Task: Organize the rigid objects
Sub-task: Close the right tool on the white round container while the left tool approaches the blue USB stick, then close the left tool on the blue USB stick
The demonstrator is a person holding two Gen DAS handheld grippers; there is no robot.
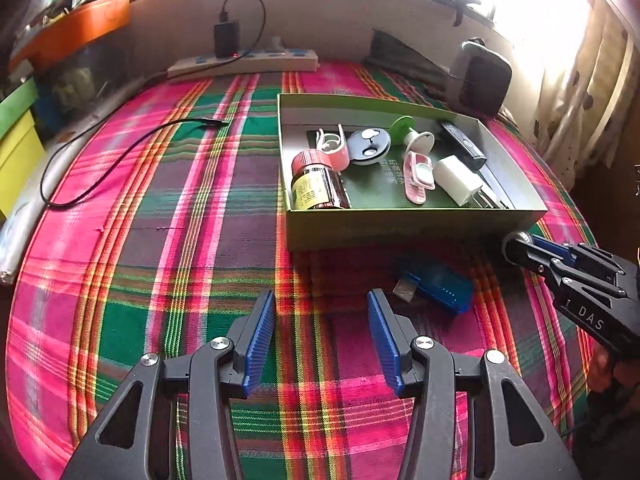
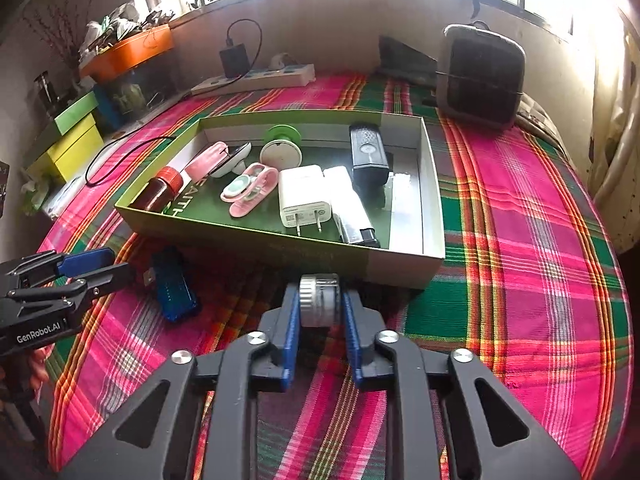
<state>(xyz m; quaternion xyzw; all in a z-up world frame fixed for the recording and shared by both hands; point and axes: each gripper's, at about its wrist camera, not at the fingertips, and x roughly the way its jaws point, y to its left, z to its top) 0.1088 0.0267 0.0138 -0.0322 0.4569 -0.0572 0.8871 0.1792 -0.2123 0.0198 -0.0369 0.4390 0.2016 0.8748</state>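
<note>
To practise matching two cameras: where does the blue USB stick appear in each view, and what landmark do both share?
Left wrist view: the blue USB stick lies on the cloth at lower centre-right, below the green box.
Right wrist view: the stick is at lower left, beside the left gripper.
Shared landmark: the green box, nearest wall.

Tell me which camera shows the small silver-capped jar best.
The right wrist view: the jar sits centred and close, clamped between the right gripper pads, just before the green box. The left wrist view shows only its ribbed cap, peeking past the gripper's tip at the right edge.
</note>
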